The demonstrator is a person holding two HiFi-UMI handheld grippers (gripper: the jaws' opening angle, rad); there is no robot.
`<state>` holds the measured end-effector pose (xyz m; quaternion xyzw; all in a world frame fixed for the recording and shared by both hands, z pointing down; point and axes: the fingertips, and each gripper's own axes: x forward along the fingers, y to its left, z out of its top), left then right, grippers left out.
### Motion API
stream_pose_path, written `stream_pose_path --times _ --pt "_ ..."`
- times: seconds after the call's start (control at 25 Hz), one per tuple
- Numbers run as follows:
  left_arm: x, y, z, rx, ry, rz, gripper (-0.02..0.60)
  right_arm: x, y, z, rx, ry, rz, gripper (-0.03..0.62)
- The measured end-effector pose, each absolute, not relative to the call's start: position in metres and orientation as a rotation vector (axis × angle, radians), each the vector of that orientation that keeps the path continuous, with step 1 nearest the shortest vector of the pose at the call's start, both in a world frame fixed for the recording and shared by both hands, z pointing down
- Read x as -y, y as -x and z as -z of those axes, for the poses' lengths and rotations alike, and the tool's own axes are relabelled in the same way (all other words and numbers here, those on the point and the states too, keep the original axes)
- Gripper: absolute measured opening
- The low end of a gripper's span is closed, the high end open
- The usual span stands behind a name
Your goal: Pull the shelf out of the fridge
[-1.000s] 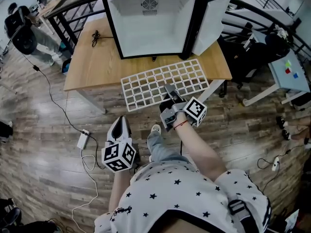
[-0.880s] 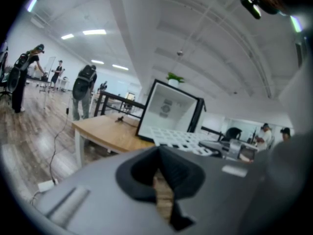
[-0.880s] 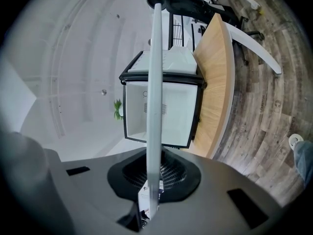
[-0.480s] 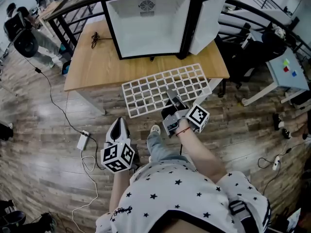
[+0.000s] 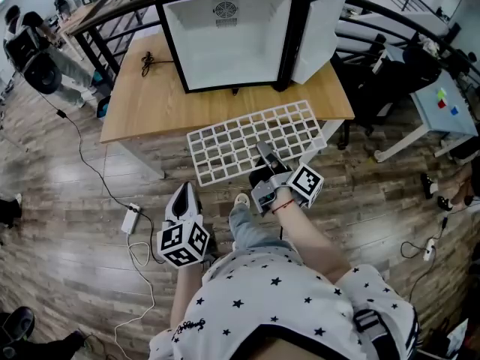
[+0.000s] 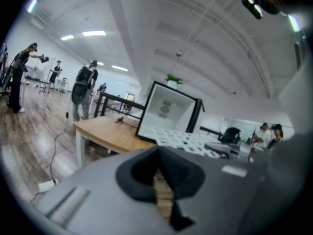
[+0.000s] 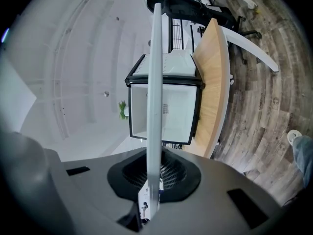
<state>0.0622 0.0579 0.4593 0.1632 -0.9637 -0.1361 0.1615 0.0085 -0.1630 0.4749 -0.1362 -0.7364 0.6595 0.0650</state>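
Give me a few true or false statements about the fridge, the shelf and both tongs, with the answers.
1. The right tongs grip the white shelf. True.
2. The shelf sits inside the fridge. False: it is out, held in front of the fridge, over the front edge of the table.
3. The fridge door is open. True.
4. The left tongs also hold the shelf. False: they are shut on nothing, low at the person's side.
5. The fridge stands on the floor. False: it stands on the wooden table.
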Motion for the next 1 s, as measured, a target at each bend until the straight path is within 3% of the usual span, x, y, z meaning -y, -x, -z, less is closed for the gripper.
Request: stream_pose_path --times 1.0 --pt "-0.053 -0.067 -0.459 2.752 -0.462 0.389 0.005 0.162 -0.012 -0.468 2.201 0.444 -2.003 0.038"
